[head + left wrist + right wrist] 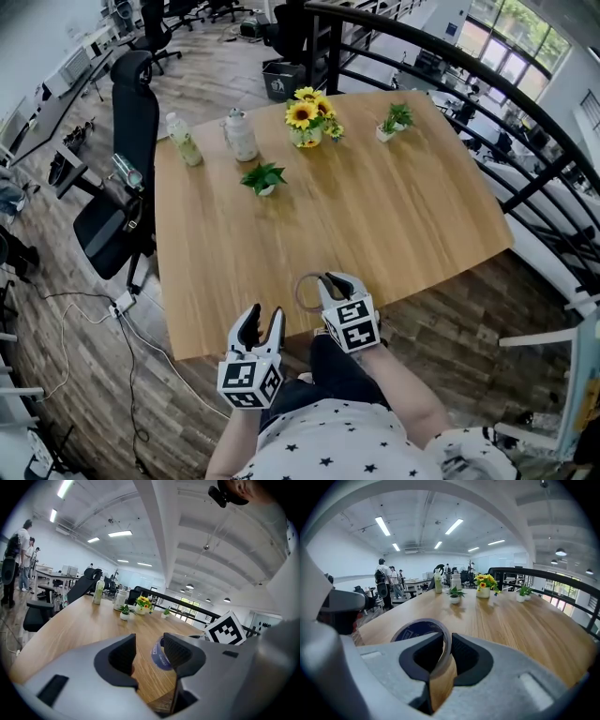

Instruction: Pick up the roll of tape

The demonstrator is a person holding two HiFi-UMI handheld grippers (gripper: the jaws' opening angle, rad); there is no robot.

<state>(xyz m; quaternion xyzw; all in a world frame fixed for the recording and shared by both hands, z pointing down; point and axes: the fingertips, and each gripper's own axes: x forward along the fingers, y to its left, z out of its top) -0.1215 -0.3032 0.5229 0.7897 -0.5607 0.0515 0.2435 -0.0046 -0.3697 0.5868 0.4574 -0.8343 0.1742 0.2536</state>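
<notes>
The roll of tape [297, 292], a thin brown ring with a blue printed core, hangs just above the near edge of the wooden table [375, 206]. My right gripper [330, 281] is shut on it. In the right gripper view the two pads press on the wall of the roll of tape [417, 632] from inside and outside, at my right gripper [446, 651]. To the left, my left gripper [260, 323] hovers over the table's front edge, open and holding nothing. The left gripper view shows the roll of tape [158, 657] through the gap of my left gripper [149, 651].
At the table's far side stand a vase of sunflowers [307, 117], a bottle [185, 141], a jar [240, 136] and two small potted plants [264, 178] [394, 120]. A black office chair [127, 187] stands at the left edge. A dark railing [525, 112] runs behind on the right.
</notes>
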